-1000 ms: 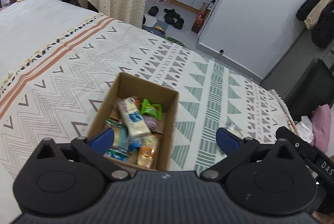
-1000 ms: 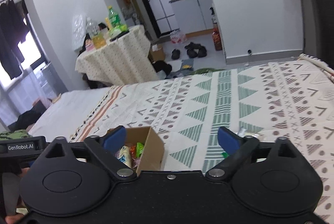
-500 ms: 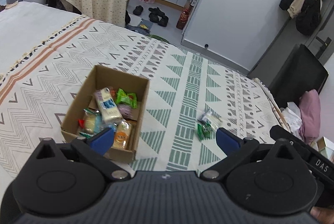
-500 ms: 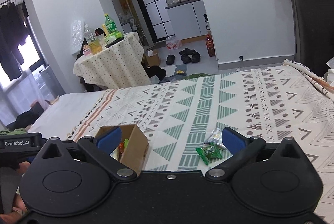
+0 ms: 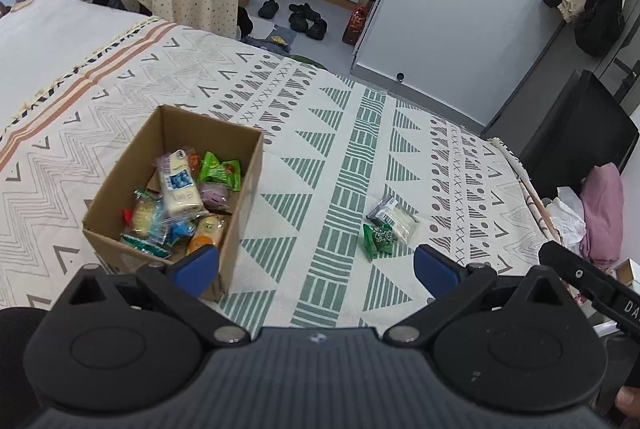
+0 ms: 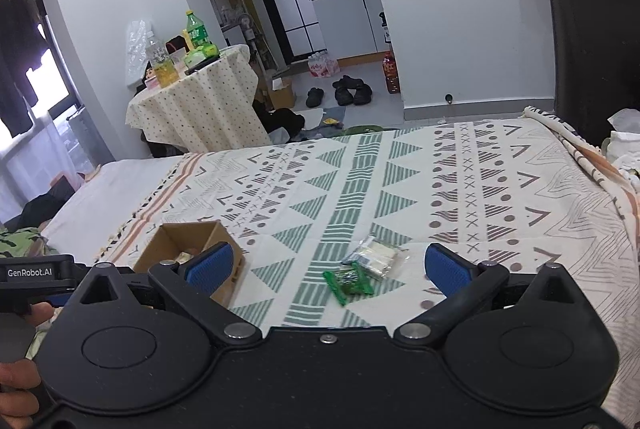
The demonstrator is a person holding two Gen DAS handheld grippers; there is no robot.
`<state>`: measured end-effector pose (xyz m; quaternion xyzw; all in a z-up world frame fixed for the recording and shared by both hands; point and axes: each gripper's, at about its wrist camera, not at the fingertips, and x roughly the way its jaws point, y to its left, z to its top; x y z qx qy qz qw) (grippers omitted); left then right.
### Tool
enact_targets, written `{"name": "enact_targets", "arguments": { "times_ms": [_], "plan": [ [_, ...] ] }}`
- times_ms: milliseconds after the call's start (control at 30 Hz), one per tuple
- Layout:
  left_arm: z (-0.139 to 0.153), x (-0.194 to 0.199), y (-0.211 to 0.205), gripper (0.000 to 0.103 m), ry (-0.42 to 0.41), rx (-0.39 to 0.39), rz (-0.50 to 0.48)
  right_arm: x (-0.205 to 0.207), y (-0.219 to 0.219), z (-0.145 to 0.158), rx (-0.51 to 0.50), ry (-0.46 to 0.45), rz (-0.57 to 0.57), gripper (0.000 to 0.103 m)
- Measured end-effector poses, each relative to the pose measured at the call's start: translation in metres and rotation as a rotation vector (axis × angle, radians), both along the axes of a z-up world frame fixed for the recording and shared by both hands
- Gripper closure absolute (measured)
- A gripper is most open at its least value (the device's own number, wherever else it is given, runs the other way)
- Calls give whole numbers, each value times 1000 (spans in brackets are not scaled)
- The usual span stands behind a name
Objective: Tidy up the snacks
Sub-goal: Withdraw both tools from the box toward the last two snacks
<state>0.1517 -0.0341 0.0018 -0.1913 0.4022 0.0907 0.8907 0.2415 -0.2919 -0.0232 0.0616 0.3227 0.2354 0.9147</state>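
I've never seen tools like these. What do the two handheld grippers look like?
Both match: the left gripper and right gripper have matte black ribbed bodies, two round discs, silver pivot screws and blue finger pads. One handle reads GenRobot.AI. No cables or sleeves show.

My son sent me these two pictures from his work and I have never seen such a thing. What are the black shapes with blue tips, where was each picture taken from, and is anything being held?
Each black shape is a hand-held two-finger gripper; a person carries one in each hand, and a camera on it looks forward along its blue-padded fingers. One picture comes from the left gripper, the other from the right gripper. Both are open and hold nothing. They look down on a bed covered by a patterned cream, green and brown blanket. On it stands an open brown cardboard box with wrapped snacks inside. Beside the box, apart from it, lie two loose snacks: a small green packet touching a clear packet of white pieces.
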Motion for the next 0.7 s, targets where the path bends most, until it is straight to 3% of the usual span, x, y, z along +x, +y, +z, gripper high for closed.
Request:
{"name": "enact_targets", "arguments": {
  "times_ms": [467, 700],
  "plan": [
    [-46, 39, -24, 0, 89, 7, 12, 44, 20, -40, -13, 68, 53, 0],
    [-76, 67, -27, 1, 110, -23, 15, 57, 0, -75, 22, 147, 1, 0]
  ]
}}
